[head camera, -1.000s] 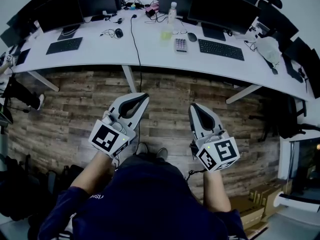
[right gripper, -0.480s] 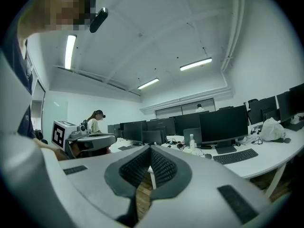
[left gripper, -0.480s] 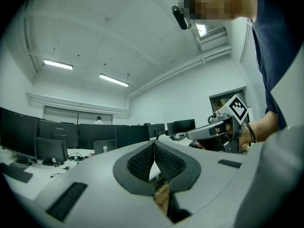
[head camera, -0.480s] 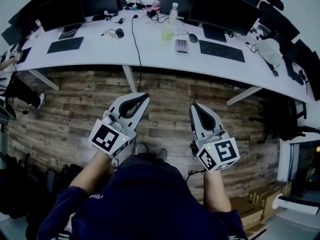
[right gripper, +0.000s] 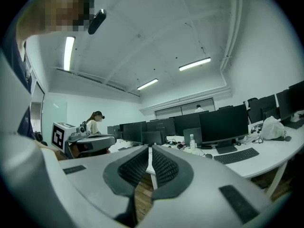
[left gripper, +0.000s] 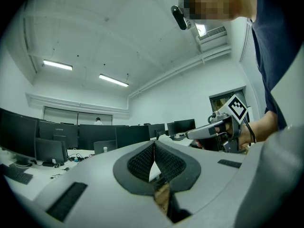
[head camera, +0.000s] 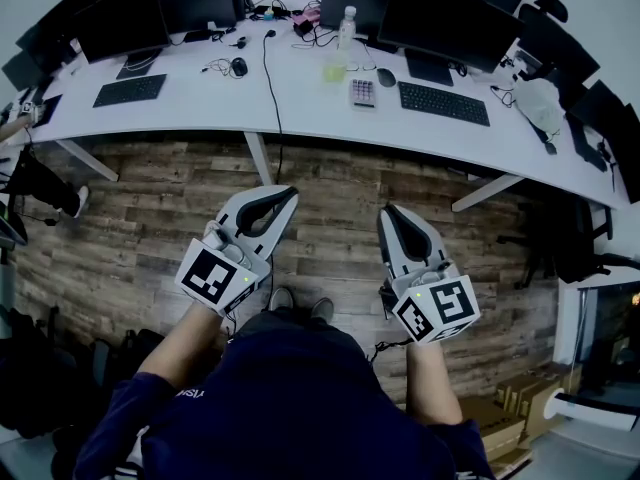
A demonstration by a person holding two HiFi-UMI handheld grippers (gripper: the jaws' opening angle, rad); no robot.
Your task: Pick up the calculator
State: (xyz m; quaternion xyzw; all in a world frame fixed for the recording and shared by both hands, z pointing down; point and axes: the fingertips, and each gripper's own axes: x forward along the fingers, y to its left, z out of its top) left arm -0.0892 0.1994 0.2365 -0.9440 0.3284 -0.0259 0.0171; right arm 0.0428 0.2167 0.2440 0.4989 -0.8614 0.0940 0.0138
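The jaws of the left gripper are closed, their dark pads meeting at the tips, and nothing is between them. The jaws of the right gripper have just been opening a little. A thin slit shows between the pads, and it holds nothing either. Both grippers hang level in front of the person's body, over the wooden floor, side by side and apart from each other. The calculator lies flat on the white surface, well apart from both pairs of jaws. It is ahead of them, and a little nearer to the line of the right gripper than to that of the left. It sits just beside the left end of a black keyboard, with a computer mouse near its far corner. In my judgement the task is at its very start: there is no reach and no contact yet, and the approach, the wider opening, the grip and the lift all remain to do.
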